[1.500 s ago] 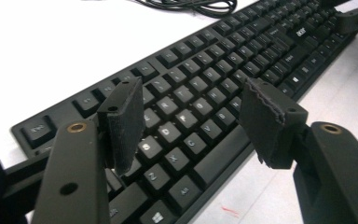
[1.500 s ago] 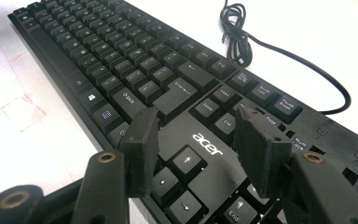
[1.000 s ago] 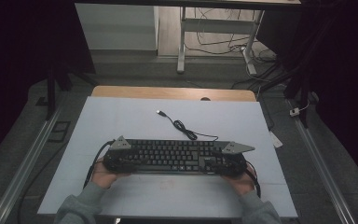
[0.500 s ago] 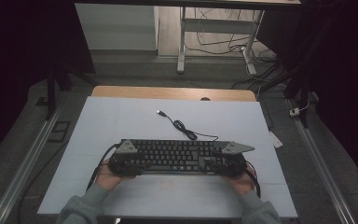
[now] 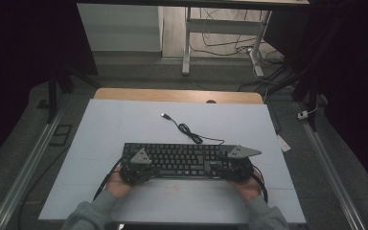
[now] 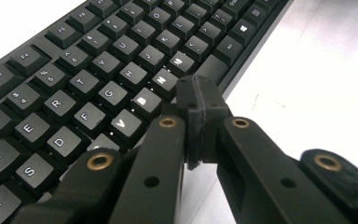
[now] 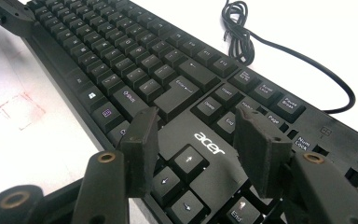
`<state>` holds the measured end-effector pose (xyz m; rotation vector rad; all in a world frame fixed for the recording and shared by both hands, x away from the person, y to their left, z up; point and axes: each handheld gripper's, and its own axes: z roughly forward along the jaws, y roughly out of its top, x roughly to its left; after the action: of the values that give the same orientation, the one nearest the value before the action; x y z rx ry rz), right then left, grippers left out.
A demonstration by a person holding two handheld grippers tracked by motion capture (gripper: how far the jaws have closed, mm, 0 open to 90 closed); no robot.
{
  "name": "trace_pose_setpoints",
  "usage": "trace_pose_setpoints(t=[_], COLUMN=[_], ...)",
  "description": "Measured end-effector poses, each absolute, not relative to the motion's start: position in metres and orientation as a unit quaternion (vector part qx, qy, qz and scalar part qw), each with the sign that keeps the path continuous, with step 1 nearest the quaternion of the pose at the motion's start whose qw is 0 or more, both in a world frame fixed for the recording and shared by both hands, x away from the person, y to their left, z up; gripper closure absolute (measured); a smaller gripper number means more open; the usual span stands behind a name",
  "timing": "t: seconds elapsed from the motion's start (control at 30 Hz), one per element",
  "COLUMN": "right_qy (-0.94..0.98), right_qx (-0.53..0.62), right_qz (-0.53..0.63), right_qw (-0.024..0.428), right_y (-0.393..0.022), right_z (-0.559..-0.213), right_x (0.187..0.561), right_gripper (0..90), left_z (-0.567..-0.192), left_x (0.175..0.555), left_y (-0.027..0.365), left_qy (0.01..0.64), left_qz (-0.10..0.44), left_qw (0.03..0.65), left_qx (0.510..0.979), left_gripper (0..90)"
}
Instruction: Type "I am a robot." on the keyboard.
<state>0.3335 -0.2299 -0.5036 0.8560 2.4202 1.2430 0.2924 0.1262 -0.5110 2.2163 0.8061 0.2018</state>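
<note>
As your left hand-held gripper (image 6: 196,122) just pinched shut, empty, over keyboard (image 5: 182,159), right hand-held gripper (image 7: 198,151) stood wide. Next job likely: press key.

We're looking down on the black keyboard (image 5: 184,159) lying across the near half of the pale mat (image 5: 120,124). The left gripper (image 5: 135,172) sits at the keyboard's near-left corner, the right gripper (image 5: 235,170) at its near-right corner. Beyond the keyboard, its cable (image 5: 188,130) loops away, with the plug (image 5: 164,115) resting farther off.
</note>
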Motion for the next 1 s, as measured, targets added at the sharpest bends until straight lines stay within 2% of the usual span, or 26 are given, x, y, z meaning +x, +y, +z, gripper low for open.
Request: trace_pose_setpoints(t=[0.67, 0.83, 1.0], right_qy=[0.840, 0.840, 0.840], right_qx=[0.298, 0.298, 0.297], right_qz=[0.429, 0.429, 0.431], right_qw=[0.145, 0.146, 0.146], right_y=[-0.230, -0.230, -0.230], right_z=[-0.504, -0.504, -0.503], right_x=[0.333, 0.333, 0.333], right_gripper=[49.8, 49.9, 49.9], left_z=[-0.523, -0.522, -0.511], left_x=[0.297, 0.296, 0.294], left_y=[0.120, 0.121, 0.130], left_qy=[0.325, 0.325, 0.333], left_qz=[0.097, 0.101, 0.108], left_qw=[0.349, 0.352, 0.386], left_qx=[0.873, 0.872, 0.854], left_gripper=[88.3, 88.4, 88.3])
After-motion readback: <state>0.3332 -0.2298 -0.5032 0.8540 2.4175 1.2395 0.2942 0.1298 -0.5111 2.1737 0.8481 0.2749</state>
